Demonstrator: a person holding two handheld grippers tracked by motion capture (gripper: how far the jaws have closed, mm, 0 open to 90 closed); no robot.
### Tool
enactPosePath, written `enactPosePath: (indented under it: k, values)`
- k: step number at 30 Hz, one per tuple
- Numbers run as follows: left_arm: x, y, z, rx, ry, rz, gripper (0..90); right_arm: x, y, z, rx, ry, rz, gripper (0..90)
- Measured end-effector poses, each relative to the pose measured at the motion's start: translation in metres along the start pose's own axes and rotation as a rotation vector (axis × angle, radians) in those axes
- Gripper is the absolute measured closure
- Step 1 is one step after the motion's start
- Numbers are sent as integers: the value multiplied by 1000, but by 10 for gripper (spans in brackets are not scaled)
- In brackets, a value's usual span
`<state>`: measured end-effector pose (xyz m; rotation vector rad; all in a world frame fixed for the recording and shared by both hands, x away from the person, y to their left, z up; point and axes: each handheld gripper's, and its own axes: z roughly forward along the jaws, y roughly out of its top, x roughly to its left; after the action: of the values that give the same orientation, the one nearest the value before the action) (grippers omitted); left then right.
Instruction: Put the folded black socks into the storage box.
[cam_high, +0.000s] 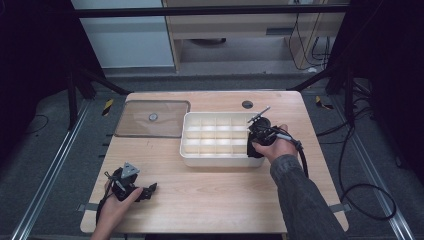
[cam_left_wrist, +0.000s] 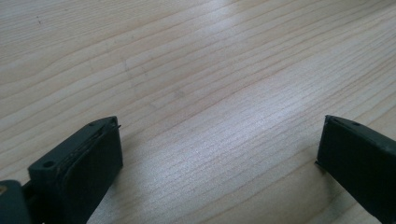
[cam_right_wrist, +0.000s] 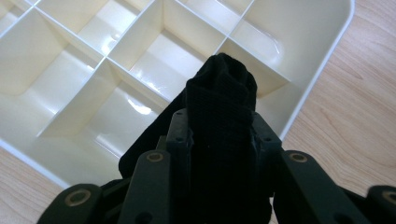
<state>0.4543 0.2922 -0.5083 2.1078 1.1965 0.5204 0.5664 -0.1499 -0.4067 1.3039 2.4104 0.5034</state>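
Leftmost, left gripper (cam_high: 150, 190): held low at the near-left of the wooden table (cam_high: 210, 200), jaws spread wide over bare wood, nothing between them. Clear lid (cam_high: 152, 119): flat at the far-left corner, well apart from that gripper. Cream compartment tray (cam_high: 190, 150): centre-right of the table, cells open. Right gripper (cam_right_wrist: 222, 121): over the tray's right end, jaws clamped narrow on a rolled black cloth (cam_right_wrist: 219, 107), which hangs above the end compartments.
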Motion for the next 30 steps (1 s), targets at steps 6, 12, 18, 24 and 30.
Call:
enactPosePath:
  k: [6,12,18,24,30]
  values:
    - [0,0,0,0,0,0,0,2,-3,2,-2,0,3,679]
    - [0,0,0,-1,0,0,0,3,-5,4,0,1,-1,681]
    - [0,0,0,-1,0,0,0,5,-6,4,6,-6,-7,683]
    - [0,0,0,-2,0,0,0,6,-7,6,13,-8,-5,684]
    - [0,0,0,-2,0,0,0,6,-9,6,10,-5,1,685]
